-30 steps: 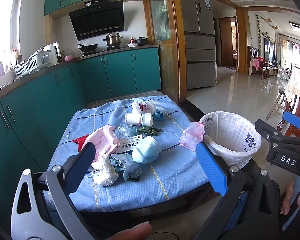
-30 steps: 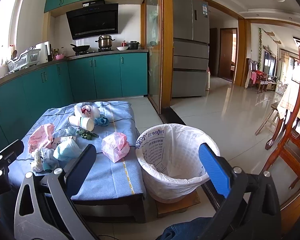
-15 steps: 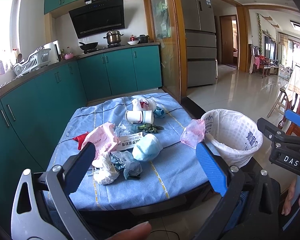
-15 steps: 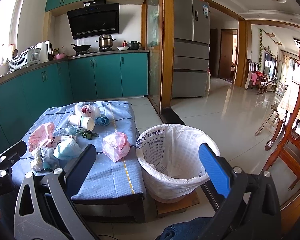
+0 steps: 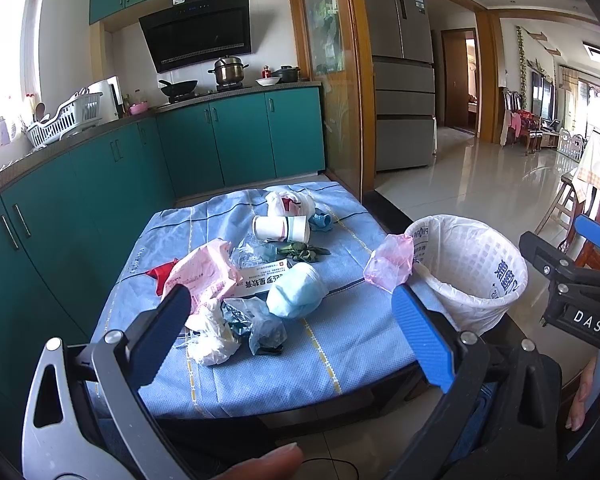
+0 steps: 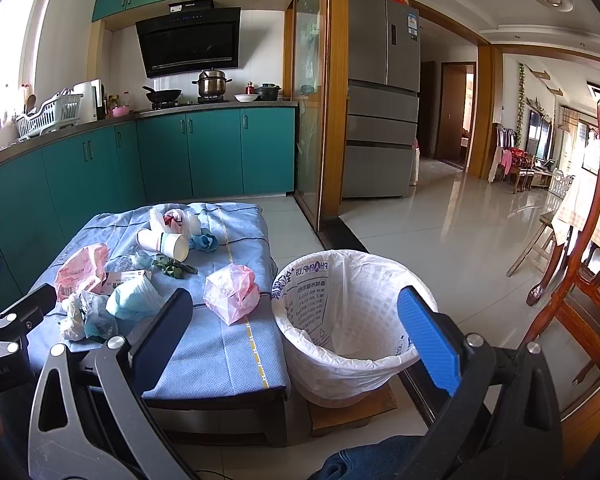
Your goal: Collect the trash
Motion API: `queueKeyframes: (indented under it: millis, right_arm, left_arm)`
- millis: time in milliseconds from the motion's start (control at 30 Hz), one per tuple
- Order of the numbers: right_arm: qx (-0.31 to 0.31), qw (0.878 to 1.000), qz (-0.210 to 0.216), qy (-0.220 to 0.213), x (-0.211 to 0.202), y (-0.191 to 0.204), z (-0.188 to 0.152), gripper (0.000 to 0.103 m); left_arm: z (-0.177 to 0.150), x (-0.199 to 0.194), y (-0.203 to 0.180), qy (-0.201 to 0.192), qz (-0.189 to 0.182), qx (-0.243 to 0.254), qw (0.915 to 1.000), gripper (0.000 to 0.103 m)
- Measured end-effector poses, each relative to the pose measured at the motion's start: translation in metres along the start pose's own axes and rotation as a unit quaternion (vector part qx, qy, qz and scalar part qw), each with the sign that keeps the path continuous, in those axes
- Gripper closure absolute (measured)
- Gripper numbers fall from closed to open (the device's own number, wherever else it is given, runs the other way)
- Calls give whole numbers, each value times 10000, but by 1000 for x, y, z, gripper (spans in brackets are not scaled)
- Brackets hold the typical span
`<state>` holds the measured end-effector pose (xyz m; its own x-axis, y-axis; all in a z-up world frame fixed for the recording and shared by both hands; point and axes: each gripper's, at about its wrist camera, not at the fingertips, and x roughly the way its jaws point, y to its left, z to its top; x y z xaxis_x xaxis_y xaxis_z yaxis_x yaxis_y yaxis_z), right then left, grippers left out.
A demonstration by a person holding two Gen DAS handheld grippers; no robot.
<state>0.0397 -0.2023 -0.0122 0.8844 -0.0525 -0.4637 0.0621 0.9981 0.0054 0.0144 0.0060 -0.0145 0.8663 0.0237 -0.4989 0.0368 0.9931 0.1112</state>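
- Left gripper [image 5: 288,324] and right gripper [image 6: 296,328] are hanging spread wide, empty, poised for reaching.
- Trash pile [image 5: 260,280] is lying on the table [image 5: 340,352] at 12 o'clock.
- Lined bin [image 6: 348,320] is standing, seemingly empty, at the table's 3 o'clock for quick drops.

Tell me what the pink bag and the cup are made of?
The pink bag looks like thin, slightly shiny plastic: crinkled and see-through. The cup lying on its side looks like matte white paper, with a rolled rim, though I can't be sure.
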Motion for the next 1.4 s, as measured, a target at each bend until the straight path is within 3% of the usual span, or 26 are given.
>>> queueKeyframes:
  millis: [967,1400]
  right_arm:
    - [-30,10000,-8,5,1,0,-2,3]
    - [-145,9997,-102,-191,-4,4,-5,3]
  left_arm:
    - [-5,4,0,88,4,-4,10000,3]
    - [-7,8,3,118,2,-26,9999,3]
